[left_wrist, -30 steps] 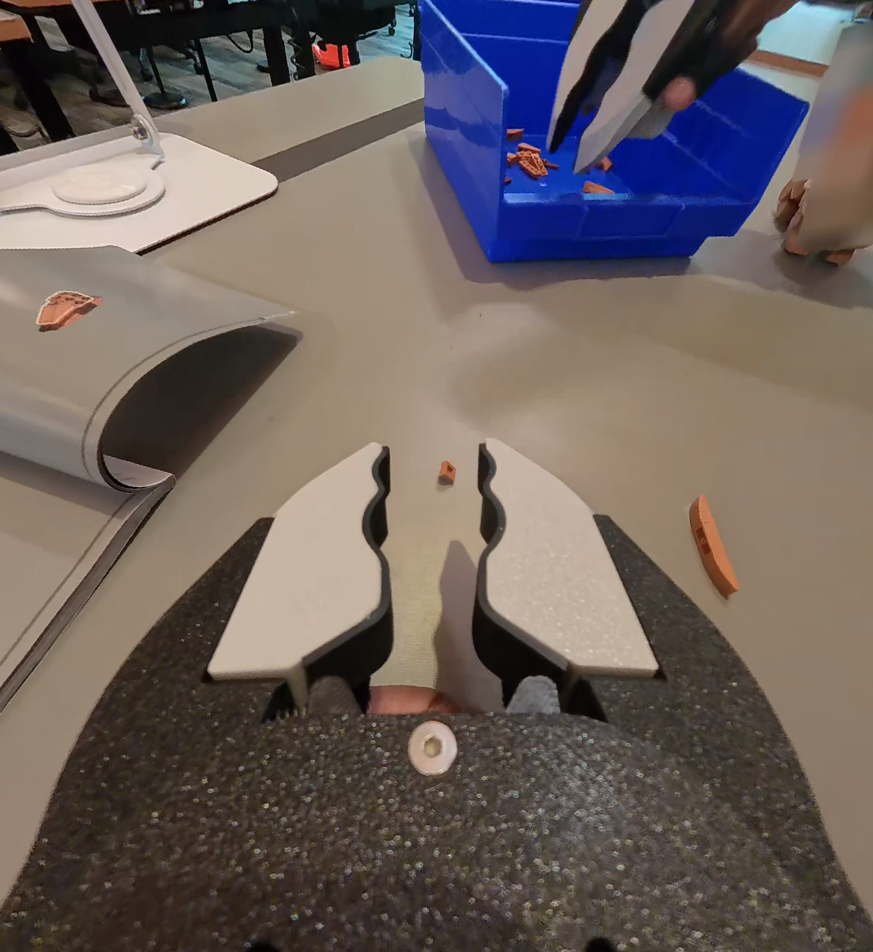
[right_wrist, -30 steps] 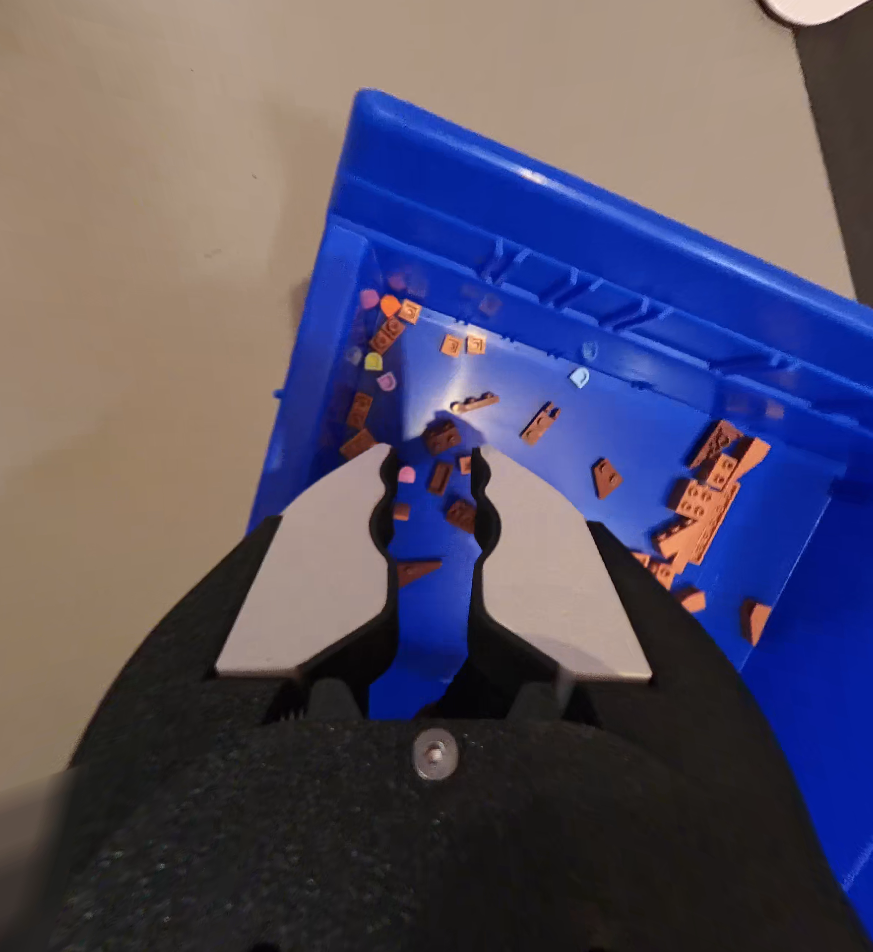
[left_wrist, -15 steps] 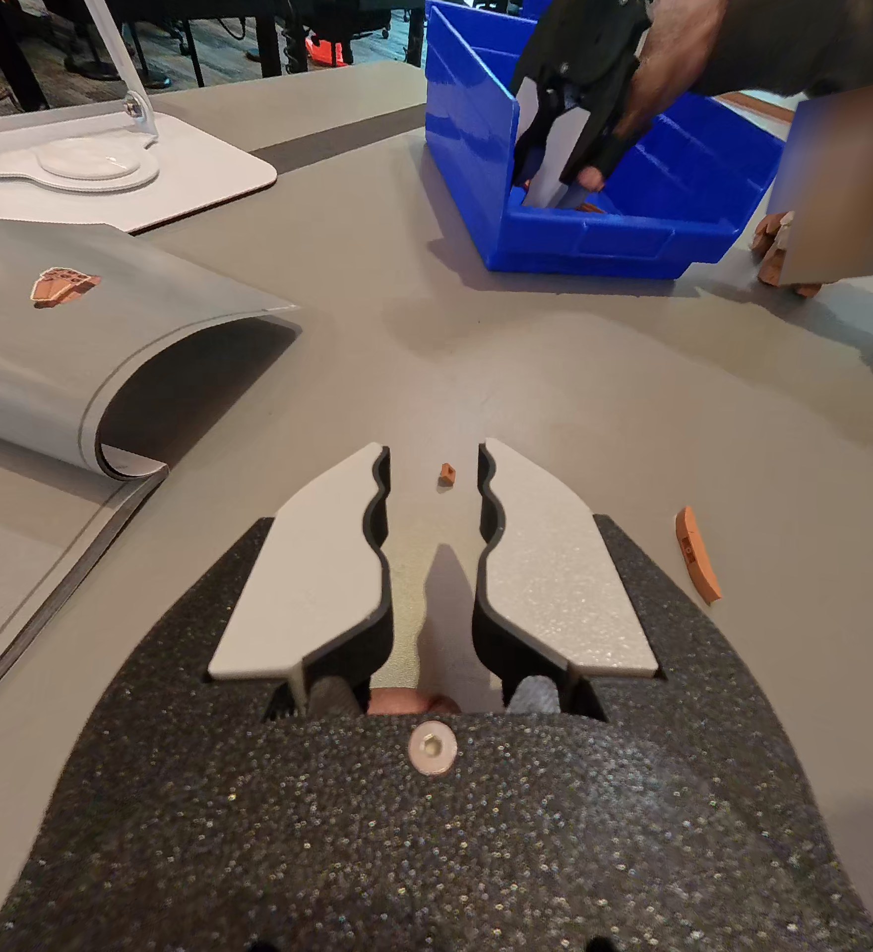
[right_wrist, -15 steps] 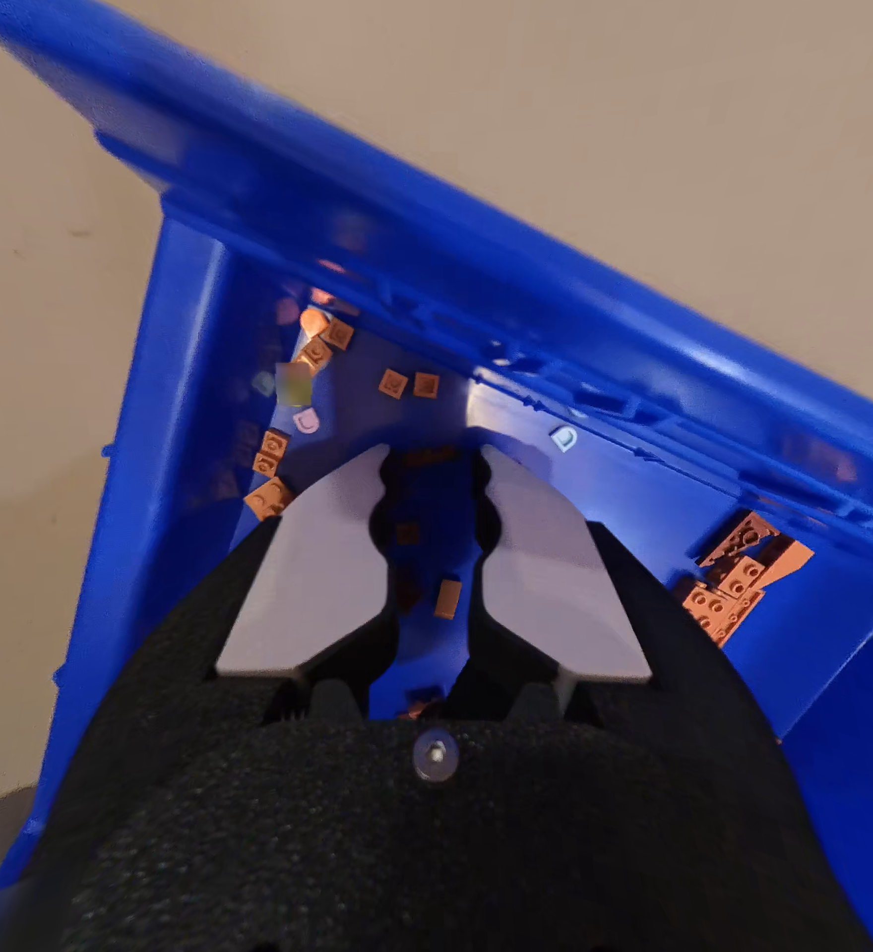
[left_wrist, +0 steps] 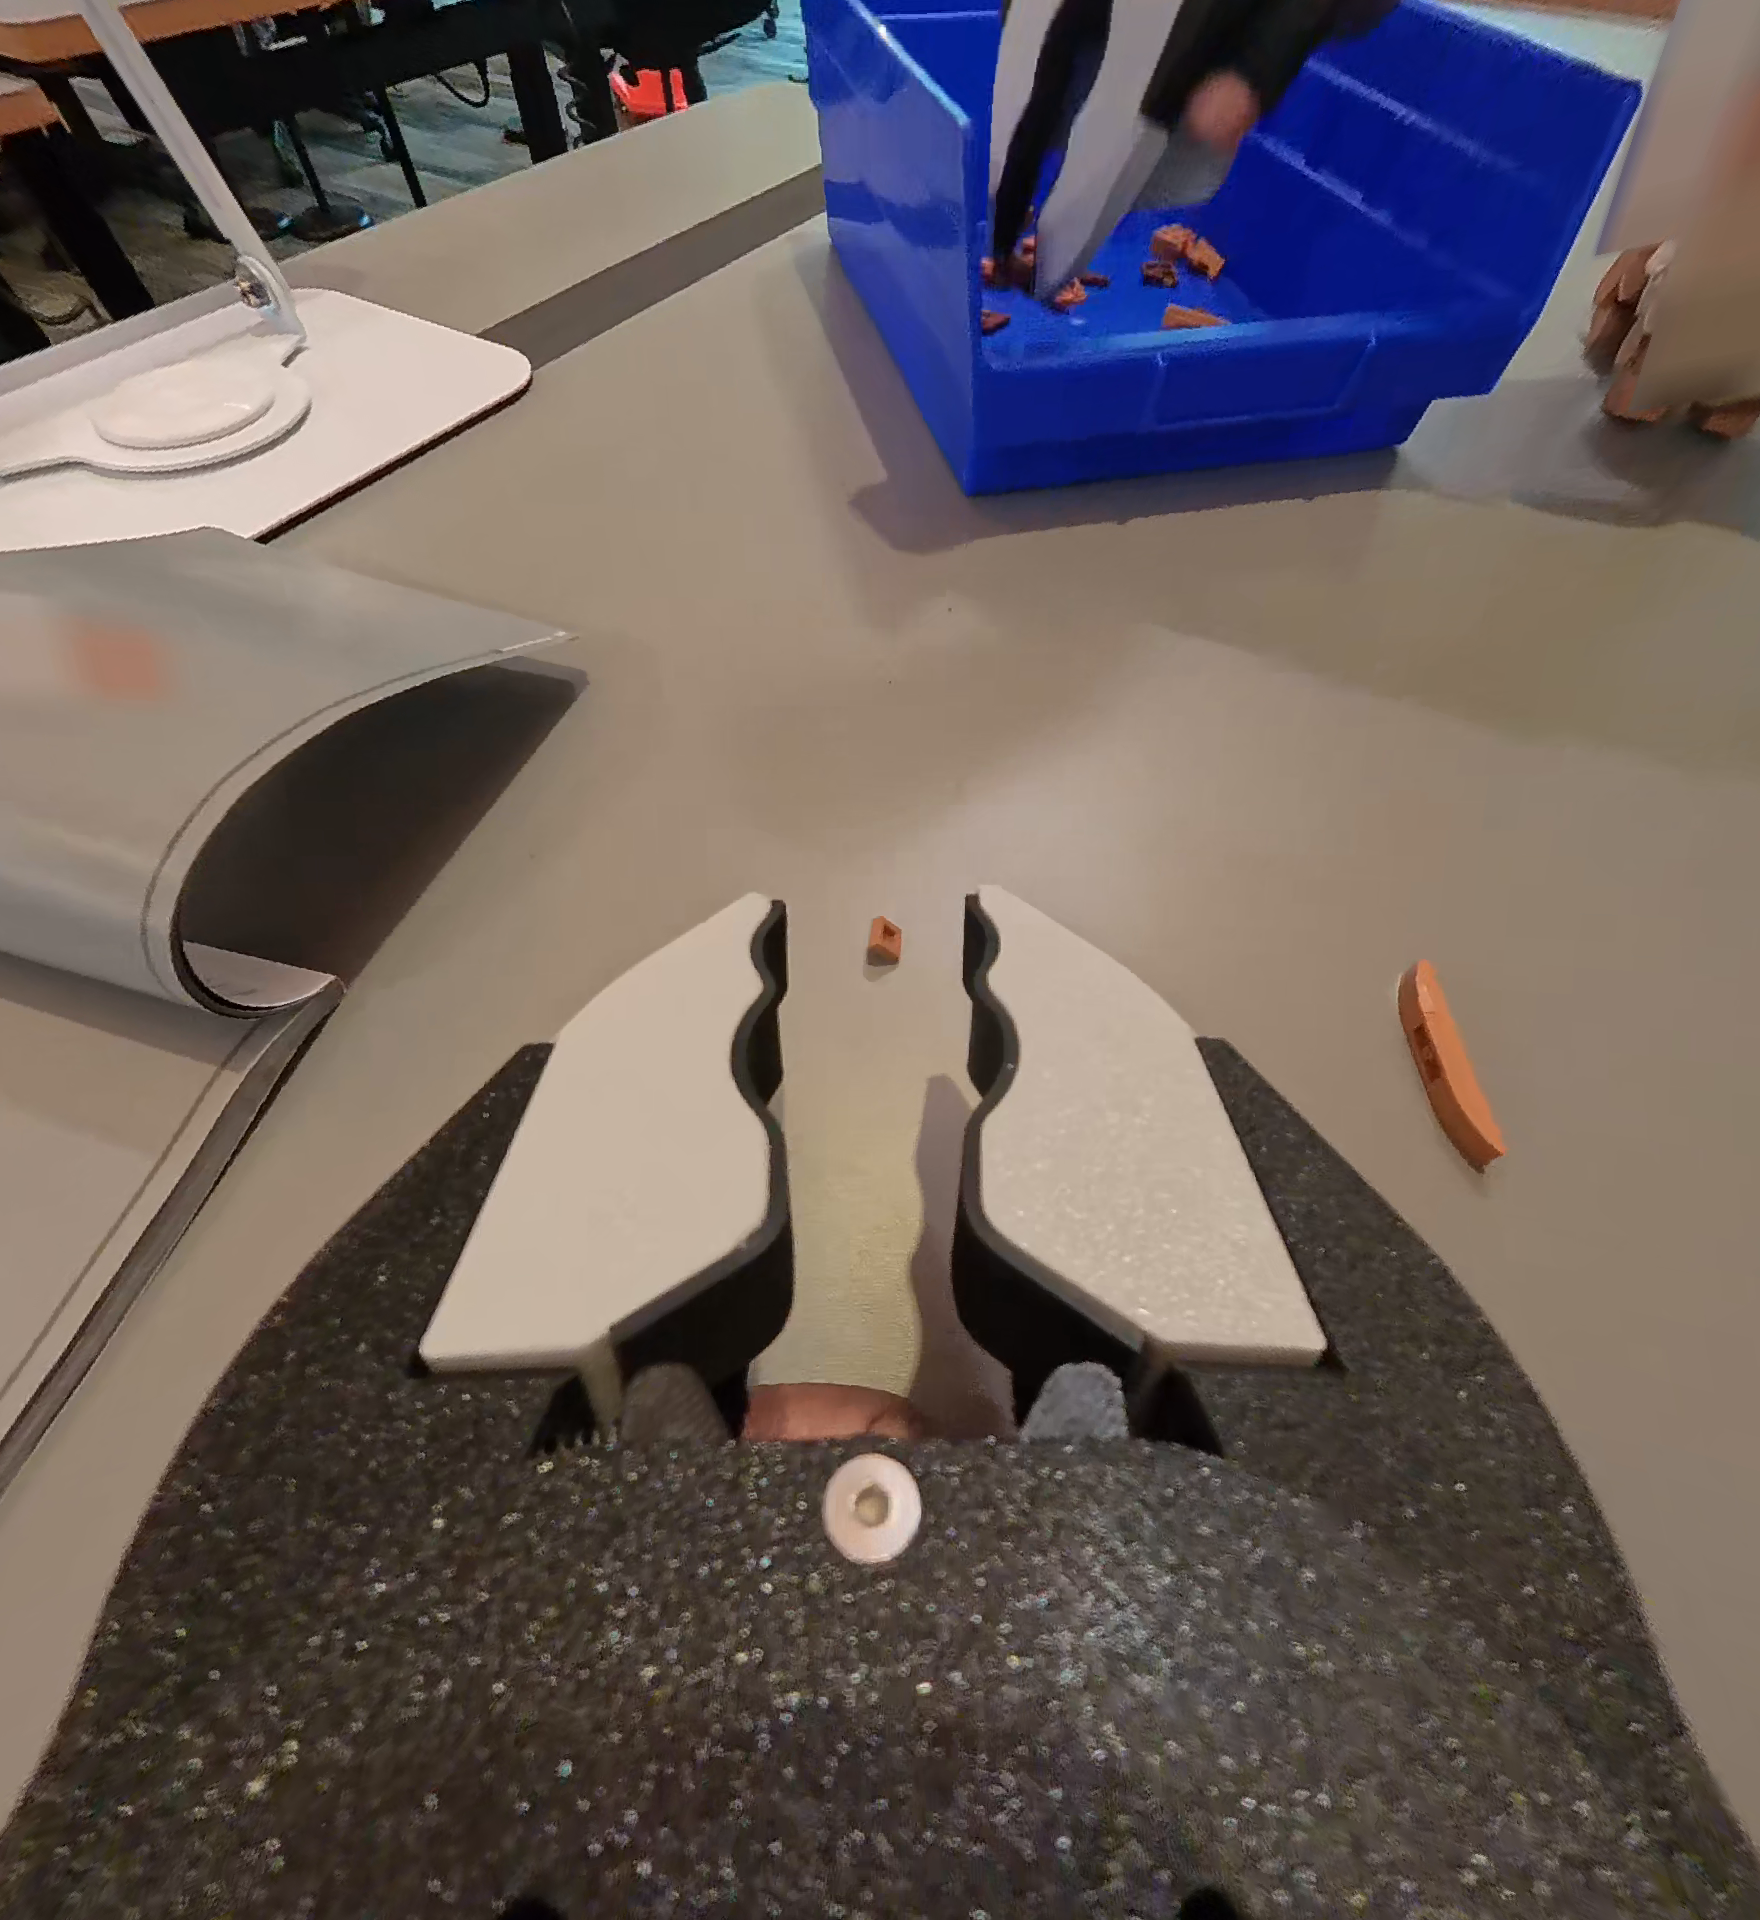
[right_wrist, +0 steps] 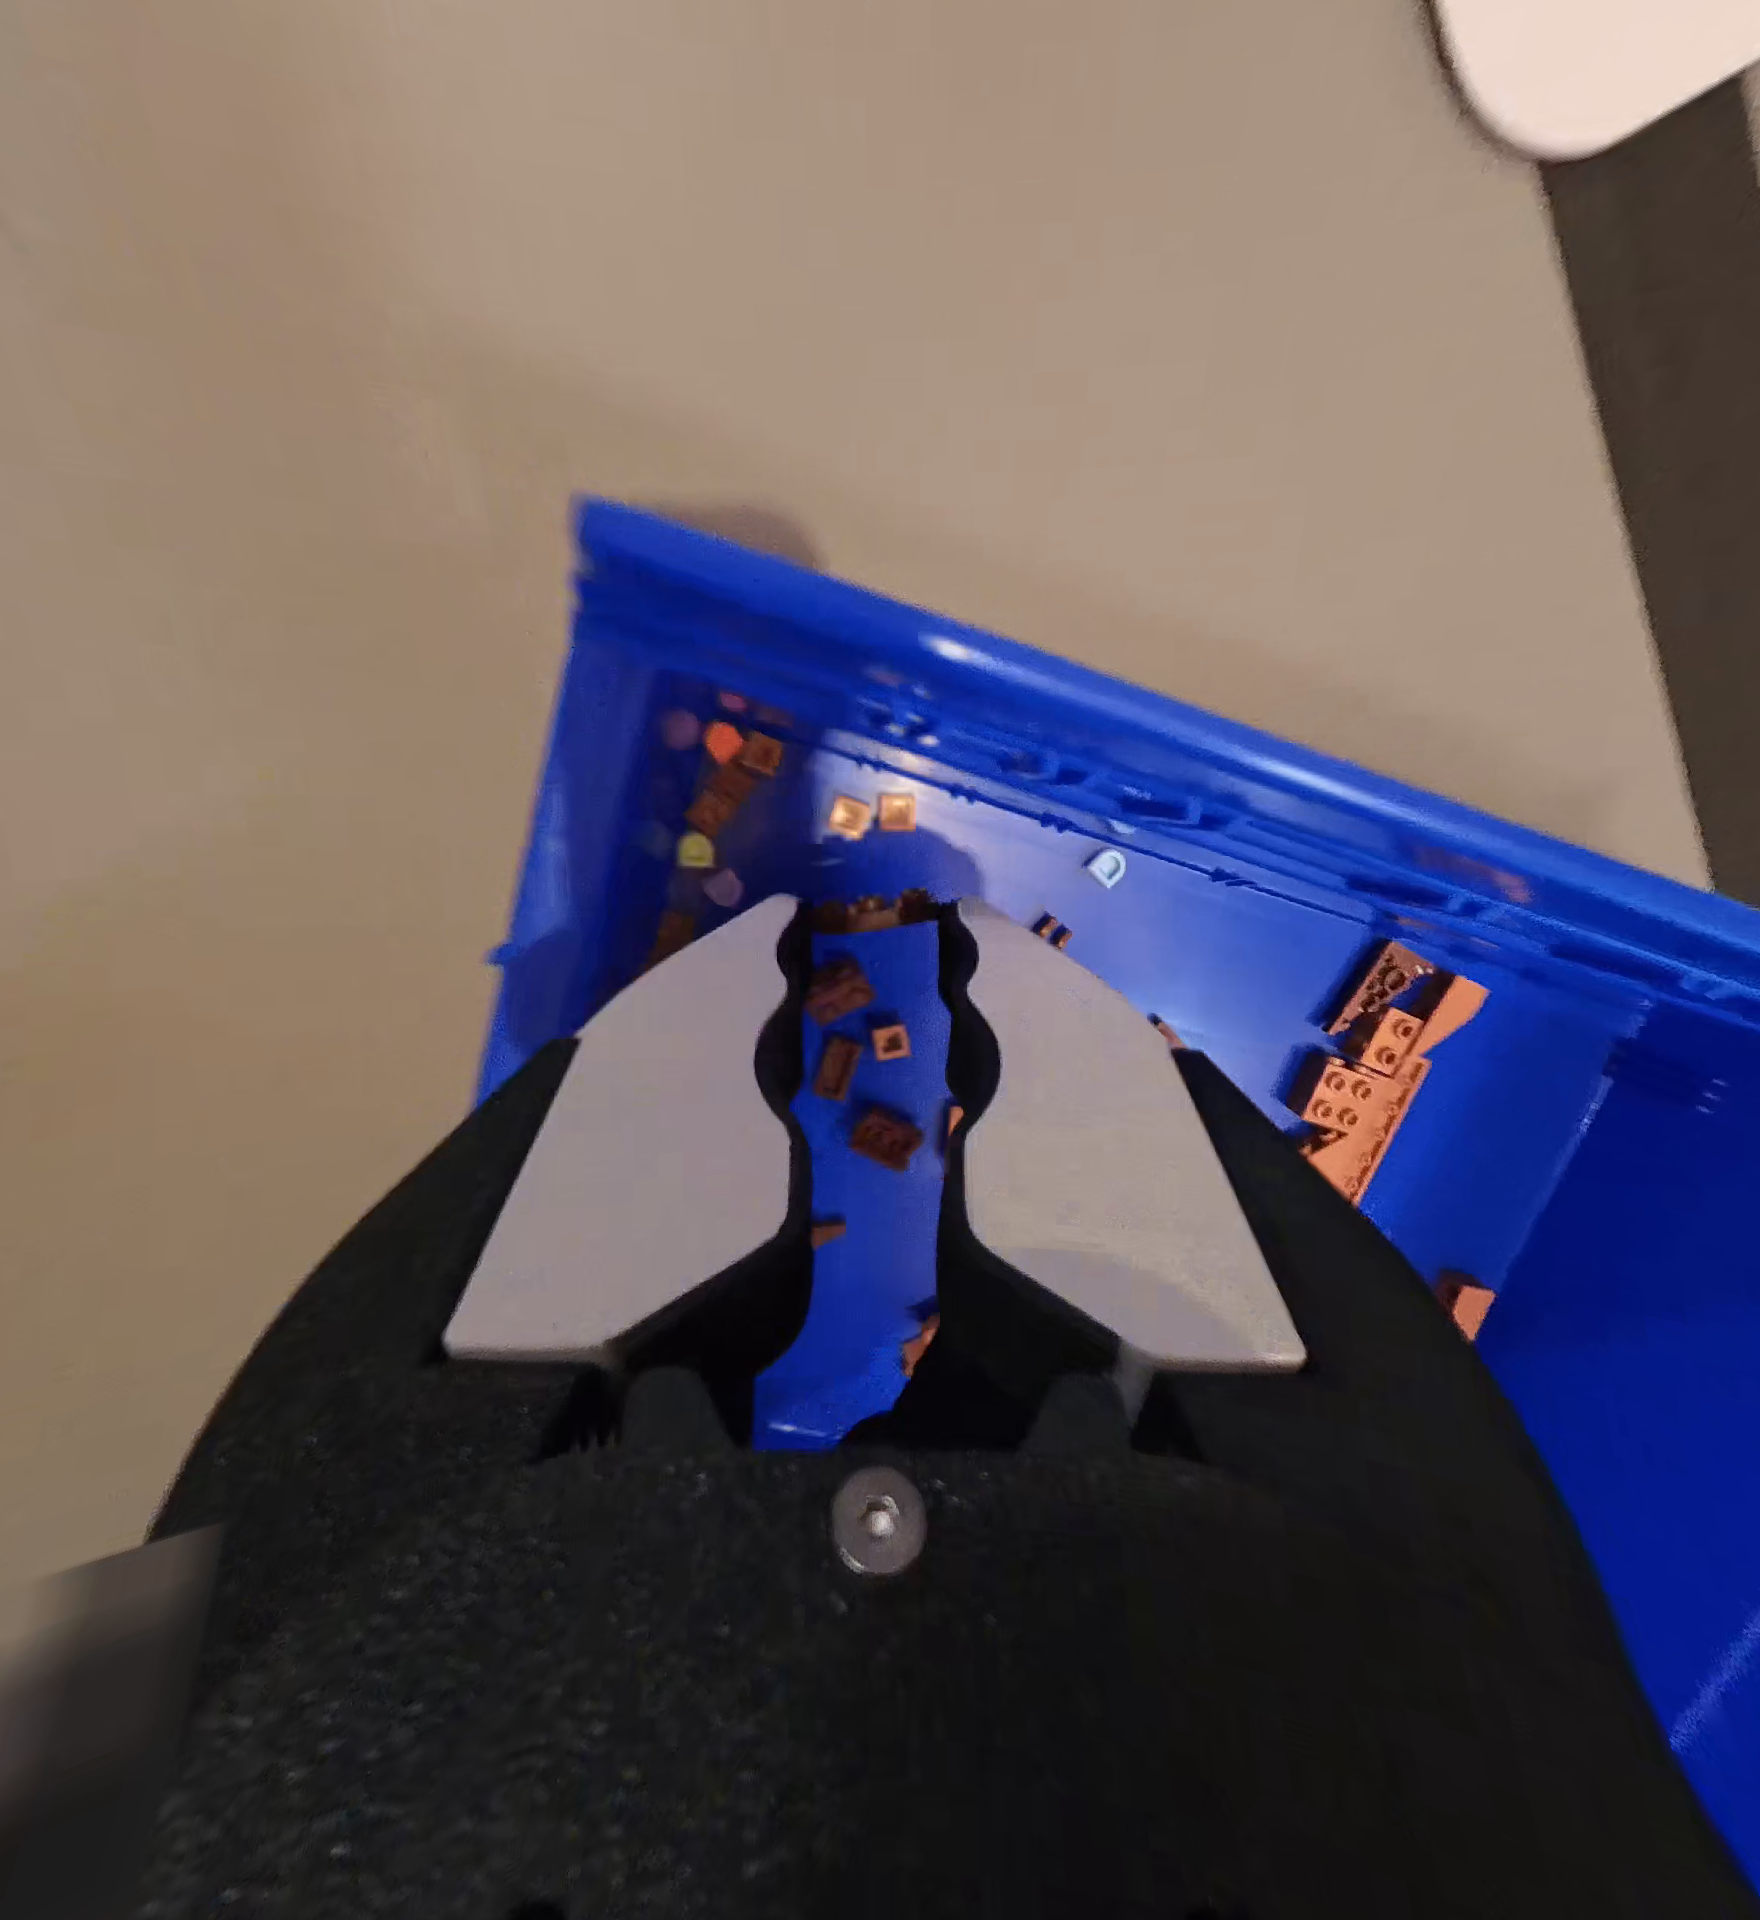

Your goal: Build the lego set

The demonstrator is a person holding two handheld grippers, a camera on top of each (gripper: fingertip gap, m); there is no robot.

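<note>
Fingers of the left gripper stand well apart over the grey table, holding nothing; a tiny brown brick lies on the table between their tips, touching neither. Right of that gripper, a curved brown piece lies on the table by itself. Left: an open instruction booklet with one page curled over, and beyond it a white stand base. Far centre: a blue bin holding loose brown lego pieces. Right gripper reaches down into this bin, its fingers parted by a moderate gap; a small brown plate sits level with the tips, and, the picture being blurred there, it appears to span the gap, though whether it is pinched cannot be told. More brown bricks lie on the bin floor between and below the fingers. A cluster of larger tan bricks rests to the right inside the bin, and small coloured round tiles gather in its far left corner. At the far right edge of the table, beside the bin, stands a partly built brown model, half hidden by a blurred patch.
</note>
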